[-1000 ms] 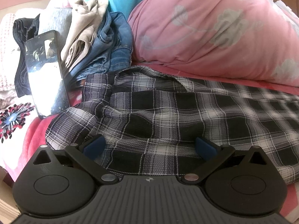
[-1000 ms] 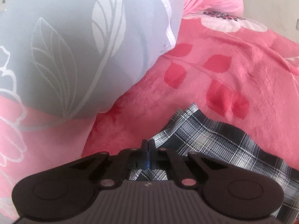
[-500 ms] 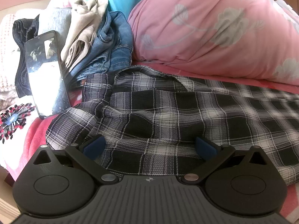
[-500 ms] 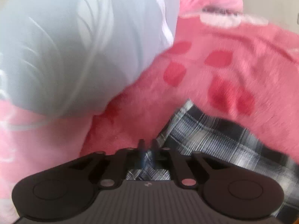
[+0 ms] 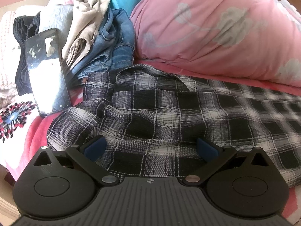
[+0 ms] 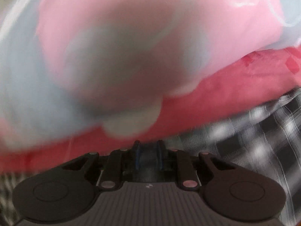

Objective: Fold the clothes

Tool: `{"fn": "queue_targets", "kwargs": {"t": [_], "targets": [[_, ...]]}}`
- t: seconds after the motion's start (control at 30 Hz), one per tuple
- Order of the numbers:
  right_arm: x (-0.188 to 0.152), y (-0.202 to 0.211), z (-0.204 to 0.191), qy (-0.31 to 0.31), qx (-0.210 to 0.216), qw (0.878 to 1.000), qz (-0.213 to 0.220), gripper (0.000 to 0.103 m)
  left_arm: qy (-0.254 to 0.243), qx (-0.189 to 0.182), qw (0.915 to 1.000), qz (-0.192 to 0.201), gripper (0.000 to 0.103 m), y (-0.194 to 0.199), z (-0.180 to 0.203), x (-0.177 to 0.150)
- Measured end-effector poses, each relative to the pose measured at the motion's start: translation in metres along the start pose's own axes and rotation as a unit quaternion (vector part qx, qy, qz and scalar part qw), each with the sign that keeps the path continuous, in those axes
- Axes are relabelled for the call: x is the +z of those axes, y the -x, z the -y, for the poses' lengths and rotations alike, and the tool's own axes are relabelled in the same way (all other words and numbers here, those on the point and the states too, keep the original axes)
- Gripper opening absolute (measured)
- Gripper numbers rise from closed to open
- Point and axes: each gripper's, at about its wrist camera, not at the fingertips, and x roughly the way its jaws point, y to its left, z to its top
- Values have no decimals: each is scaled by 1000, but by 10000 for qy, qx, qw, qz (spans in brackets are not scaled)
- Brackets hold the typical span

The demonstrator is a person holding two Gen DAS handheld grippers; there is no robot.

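Note:
A black and white plaid garment [image 5: 169, 116] lies spread on the pink bed. My left gripper [image 5: 150, 147] is open just above its near edge, with both blue pads wide apart and empty. In the blurred right wrist view my right gripper [image 6: 148, 152] has a narrow gap between its blue pads, and whether cloth sits between them cannot be told. Plaid cloth [image 6: 263, 131] lies to its right on the red blanket [image 6: 216, 98].
A pile of jeans and beige clothes [image 5: 97, 37] sits at the back left with a phone [image 5: 47, 71] leaning on it. A pink pillow [image 5: 216, 28] lies behind the garment. A pink and pale blue pillow [image 6: 112, 56] fills the right wrist view.
My right gripper has swung fast to a new heading and its pads have parted a little; the view is motion blurred. The left gripper has stayed put and open.

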Motion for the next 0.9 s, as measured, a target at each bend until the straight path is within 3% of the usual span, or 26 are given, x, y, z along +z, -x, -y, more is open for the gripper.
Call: {"fn": "queue_targets", "kwargs": {"t": [0.17,0.3,0.37,0.43,0.47,0.5,0.53,0.63,0.73,0.83,0.9], "targets": [[-3,72,80,-944,-105,9917,863,23,-10,20,10000,-42,103,0,1,1],[-30,102,156,-1571,-289,9814,1066,24,10,24,10000,-74,103,-1,1,3],[-43,105,197,-2144,-252,9685,1238,23,27,24,10000,-43,103,-2,0,3],[-57,110,235,-2714,-223,9498,1541,11,11,26,10000,-25,103,-2,0,2],[-60,115,246,-2899,-231,9416,1700,12,4,29,10000,-31,103,-2,0,3],[-61,122,252,-3029,-251,9343,1863,13,6,32,10000,-42,103,-3,0,3],[-59,128,251,-2927,-307,9354,1959,14,9,34,10000,-55,103,-3,-1,4],[-45,127,231,-2419,135,9519,1877,20,1,67,10000,-72,103,-3,0,5],[-27,103,208,-2163,451,9650,1415,29,12,87,9999,-90,103,-2,1,5],[-8,69,217,-2543,487,9601,1062,29,20,80,9999,-103,103,-1,1,5],[-5,72,242,-3037,348,9422,1374,27,22,75,9999,-125,103,-2,1,6]]}}
